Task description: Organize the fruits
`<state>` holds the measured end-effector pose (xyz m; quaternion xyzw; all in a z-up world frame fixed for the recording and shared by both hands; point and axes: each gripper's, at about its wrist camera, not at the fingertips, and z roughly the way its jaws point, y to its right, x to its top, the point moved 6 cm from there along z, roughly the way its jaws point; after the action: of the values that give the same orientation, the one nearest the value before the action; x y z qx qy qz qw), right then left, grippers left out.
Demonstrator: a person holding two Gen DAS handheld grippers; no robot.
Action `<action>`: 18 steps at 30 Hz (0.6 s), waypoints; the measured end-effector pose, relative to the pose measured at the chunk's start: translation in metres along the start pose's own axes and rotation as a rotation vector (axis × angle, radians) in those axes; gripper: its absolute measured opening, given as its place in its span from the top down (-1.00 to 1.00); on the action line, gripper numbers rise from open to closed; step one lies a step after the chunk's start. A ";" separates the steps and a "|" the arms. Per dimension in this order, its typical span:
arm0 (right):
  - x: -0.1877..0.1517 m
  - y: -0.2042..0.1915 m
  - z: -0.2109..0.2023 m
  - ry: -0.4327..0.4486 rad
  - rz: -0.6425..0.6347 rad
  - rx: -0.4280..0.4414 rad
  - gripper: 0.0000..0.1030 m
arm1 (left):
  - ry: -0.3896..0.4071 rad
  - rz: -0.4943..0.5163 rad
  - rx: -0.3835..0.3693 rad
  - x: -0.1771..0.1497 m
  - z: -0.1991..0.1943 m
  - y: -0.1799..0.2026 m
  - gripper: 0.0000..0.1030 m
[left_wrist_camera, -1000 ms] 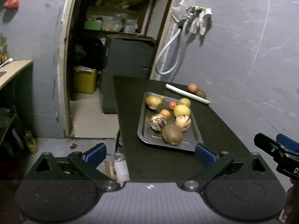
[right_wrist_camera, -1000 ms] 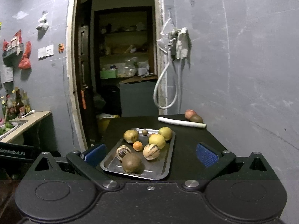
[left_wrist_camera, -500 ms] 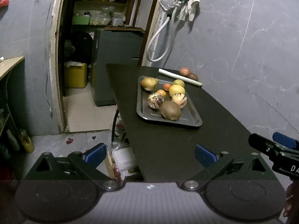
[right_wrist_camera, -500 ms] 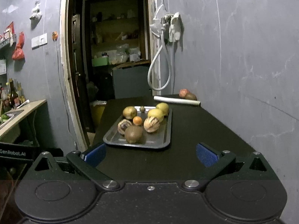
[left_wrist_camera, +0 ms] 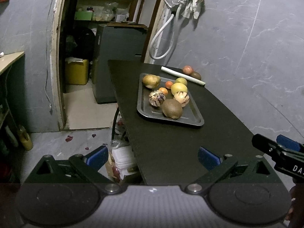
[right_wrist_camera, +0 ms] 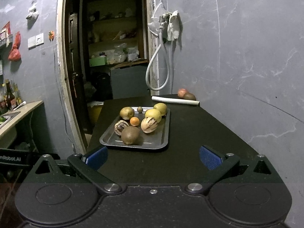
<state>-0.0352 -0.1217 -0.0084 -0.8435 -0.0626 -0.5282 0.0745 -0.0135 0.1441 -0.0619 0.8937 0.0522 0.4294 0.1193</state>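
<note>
A dark metal tray (left_wrist_camera: pixel 190 121) (right_wrist_camera: pixel 165 133) sits on a black table (left_wrist_camera: pixel 171 142) (right_wrist_camera: pixel 199 133) and holds several fruits: a brown kiwi-like fruit (left_wrist_camera: pixel 172 108) (right_wrist_camera: pixel 130 135) at the near end, two striped melons (left_wrist_camera: pixel 156 98) (left_wrist_camera: pixel 181 98), a yellow citrus (left_wrist_camera: pixel 178 88), small oranges (right_wrist_camera: pixel 134 121) and a pear-like fruit (left_wrist_camera: pixel 151 81). My left gripper (left_wrist_camera: pixel 153 156) is open and empty, over the table's near left edge. My right gripper (right_wrist_camera: pixel 153 156) is open and empty, just short of the tray.
A white stick (left_wrist_camera: pixel 182 75) (right_wrist_camera: pixel 175 100) lies behind the tray, with a red fruit (left_wrist_camera: pixel 187 69) and a brown fruit (left_wrist_camera: pixel 195 75) against the grey wall. A doorway (right_wrist_camera: pixel 106 57) opens behind the table. The right gripper's tip (left_wrist_camera: pixel 275 148) shows at the left view's right edge.
Both views have shifted a little over the last second; the tray first looked farther, then nearer again. Both grippers stay open and empty.
</note>
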 end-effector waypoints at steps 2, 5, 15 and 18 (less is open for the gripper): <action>0.001 0.001 0.002 -0.004 0.000 -0.007 -0.99 | 0.002 0.004 0.003 0.001 0.000 0.000 -0.99; 0.001 0.003 0.005 -0.012 -0.008 -0.017 -0.99 | 0.005 0.008 0.009 0.002 0.000 0.002 -0.99; 0.001 0.006 0.010 -0.028 -0.005 -0.035 -0.99 | -0.003 0.024 0.002 0.003 0.002 0.007 -0.99; -0.001 0.006 0.011 -0.032 -0.008 -0.038 -0.99 | -0.005 0.027 0.002 0.002 0.002 0.006 -0.99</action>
<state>-0.0248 -0.1256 -0.0142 -0.8528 -0.0570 -0.5161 0.0555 -0.0110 0.1382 -0.0598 0.8955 0.0400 0.4287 0.1128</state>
